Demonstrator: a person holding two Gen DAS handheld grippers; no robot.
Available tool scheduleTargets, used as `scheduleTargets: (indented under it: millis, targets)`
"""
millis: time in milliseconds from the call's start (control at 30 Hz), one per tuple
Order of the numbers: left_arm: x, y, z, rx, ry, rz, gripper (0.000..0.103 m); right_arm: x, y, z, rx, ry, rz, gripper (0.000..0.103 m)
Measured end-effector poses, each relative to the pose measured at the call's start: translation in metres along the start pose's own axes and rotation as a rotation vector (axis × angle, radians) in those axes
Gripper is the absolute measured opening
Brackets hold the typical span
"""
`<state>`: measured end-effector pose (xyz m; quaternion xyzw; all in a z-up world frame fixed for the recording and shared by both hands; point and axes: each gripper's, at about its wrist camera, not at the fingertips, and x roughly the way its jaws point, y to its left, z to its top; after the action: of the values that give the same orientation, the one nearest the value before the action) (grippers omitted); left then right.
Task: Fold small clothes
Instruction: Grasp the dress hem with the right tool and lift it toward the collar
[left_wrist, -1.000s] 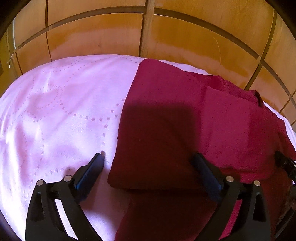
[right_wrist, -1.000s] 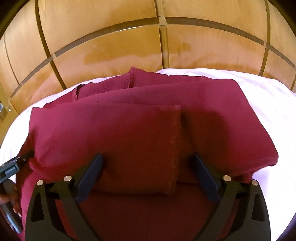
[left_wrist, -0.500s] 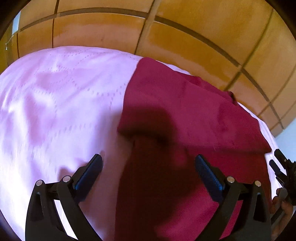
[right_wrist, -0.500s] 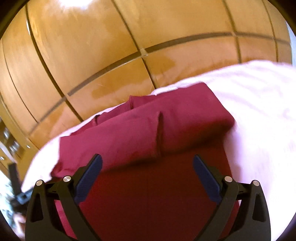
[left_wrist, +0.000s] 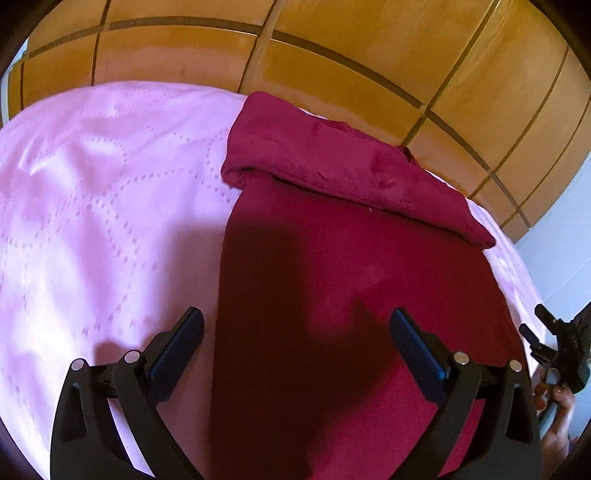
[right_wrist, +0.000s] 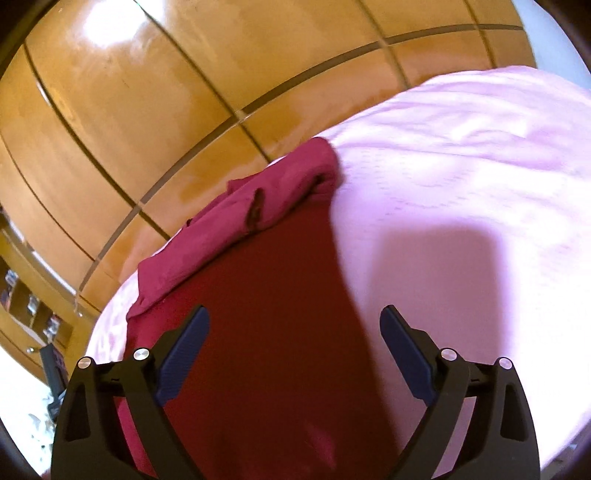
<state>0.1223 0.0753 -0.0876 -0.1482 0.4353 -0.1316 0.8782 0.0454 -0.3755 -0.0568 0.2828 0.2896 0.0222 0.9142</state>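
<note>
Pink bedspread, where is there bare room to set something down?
Bare bedspread lies left of the red garment in the left view, up to the wooden headboard. A narrow strip shows beyond the garment's other edge. The garment's folded end crowds the headboard side.

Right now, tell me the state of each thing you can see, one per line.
Maroon garment: lying on the bed, far end folded over into a thick band, near part flat.
Pink bedspread: spread under the garment.
Left gripper: open, holding nothing.
Right gripper: open, holding nothing.
</note>
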Motion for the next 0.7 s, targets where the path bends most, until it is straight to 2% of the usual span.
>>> scheduleTargets:
  millis: [33, 100, 233, 433, 500, 600, 667, 700]
  targets:
    - [-0.003, 0.000, -0.004, -0.003, 0.002, -0.007, 0.100, -0.005, -0.007, -0.001, 0.018, 0.006, 0.012, 0.088]
    - [-0.007, 0.003, -0.008, -0.003, 0.006, -0.021, 0.100, -0.012, -0.020, -0.001, 0.070, 0.020, 0.047, 0.078]
    - [-0.020, 0.007, -0.018, 0.022, 0.016, -0.052, 0.100, -0.026, -0.046, -0.007, 0.161, 0.045, 0.120, 0.065]
    - [-0.038, 0.021, -0.029, 0.022, 0.041, -0.129, 0.100, -0.036, -0.063, -0.020, 0.181, 0.106, 0.173, 0.064]
    - [-0.041, 0.024, -0.032, 0.021, 0.049, -0.154, 0.099, -0.037, -0.065, -0.027, 0.179, 0.133, 0.186, 0.058]
    - [-0.046, 0.026, -0.040, 0.023, 0.056, -0.196, 0.098, -0.040, -0.069, -0.036, 0.203, 0.152, 0.215, 0.058]
    - [-0.047, 0.026, -0.045, 0.021, 0.062, -0.221, 0.093, -0.044, -0.072, -0.041, 0.224, 0.148, 0.229, 0.058]
    - [-0.048, 0.026, -0.048, 0.020, 0.067, -0.226, 0.086, -0.045, -0.073, -0.043, 0.235, 0.146, 0.237, 0.058]
